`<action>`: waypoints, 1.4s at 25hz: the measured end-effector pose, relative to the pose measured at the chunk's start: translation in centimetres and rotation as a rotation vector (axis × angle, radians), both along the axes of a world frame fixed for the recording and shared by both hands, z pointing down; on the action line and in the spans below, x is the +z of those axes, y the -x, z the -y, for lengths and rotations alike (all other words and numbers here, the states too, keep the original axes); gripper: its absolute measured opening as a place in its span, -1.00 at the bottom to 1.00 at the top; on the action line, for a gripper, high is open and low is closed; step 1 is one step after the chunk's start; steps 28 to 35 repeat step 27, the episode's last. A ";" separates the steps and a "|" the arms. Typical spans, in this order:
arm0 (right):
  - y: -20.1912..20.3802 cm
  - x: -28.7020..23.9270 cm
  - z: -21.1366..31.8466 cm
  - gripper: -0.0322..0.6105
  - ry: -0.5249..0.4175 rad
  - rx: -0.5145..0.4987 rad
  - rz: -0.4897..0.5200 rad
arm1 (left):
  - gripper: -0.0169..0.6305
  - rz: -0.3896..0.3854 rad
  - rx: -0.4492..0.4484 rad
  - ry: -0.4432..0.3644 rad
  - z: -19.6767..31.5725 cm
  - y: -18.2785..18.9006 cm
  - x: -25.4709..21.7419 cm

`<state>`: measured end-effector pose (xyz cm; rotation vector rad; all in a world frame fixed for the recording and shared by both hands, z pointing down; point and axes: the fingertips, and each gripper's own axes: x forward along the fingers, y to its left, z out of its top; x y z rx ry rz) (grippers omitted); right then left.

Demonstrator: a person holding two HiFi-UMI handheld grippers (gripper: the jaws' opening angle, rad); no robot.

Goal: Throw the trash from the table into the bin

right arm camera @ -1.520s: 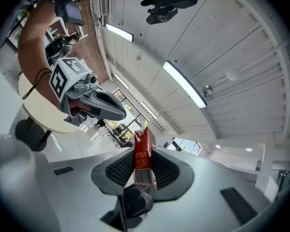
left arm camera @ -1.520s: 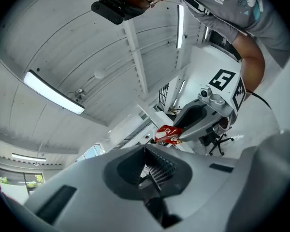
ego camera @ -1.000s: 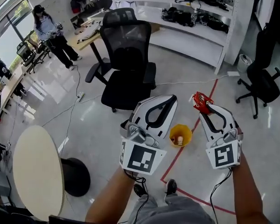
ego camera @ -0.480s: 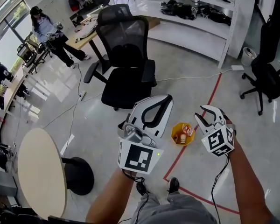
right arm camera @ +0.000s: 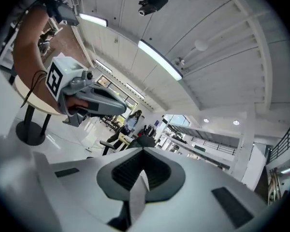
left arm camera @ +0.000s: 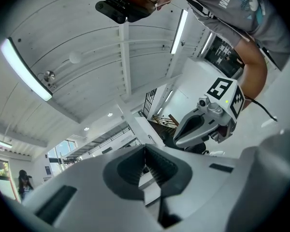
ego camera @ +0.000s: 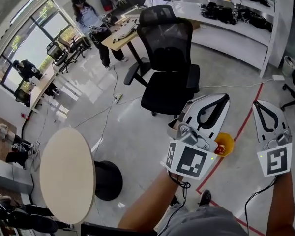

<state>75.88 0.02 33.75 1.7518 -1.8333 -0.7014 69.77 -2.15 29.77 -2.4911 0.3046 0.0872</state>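
Observation:
The yellow bin [ego camera: 226, 142] stands on the floor, half hidden behind my left gripper [ego camera: 225, 97], and a bit of red shows at its rim. My left gripper is shut with nothing in it, as its own view [left arm camera: 145, 147] shows. To its right my right gripper [ego camera: 256, 103] is held up level. Its jaws have just been closing, and they now meet with nothing between them [right arm camera: 144, 150]. The round beige table [ego camera: 66, 173] on a black foot is at the lower left, well away from both grippers.
A black office chair [ego camera: 168, 58] stands just beyond the grippers. A red line [ego camera: 246, 119] runs across the floor past the bin, and cables trail over the floor. White shelves [ego camera: 236, 18] with gear line the back. People stand at desks [ego camera: 120, 31] at the far left.
The red wrapper left my right gripper and dropped into the bin. That gripper then rose and shut. The view has swung left, so the table and bin sit further right.

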 end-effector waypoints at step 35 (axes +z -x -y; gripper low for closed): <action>8.2 -4.8 0.0 -0.88 -0.023 -0.069 -0.100 | -0.81 -0.028 -0.100 -0.057 0.2 7.2 -3.2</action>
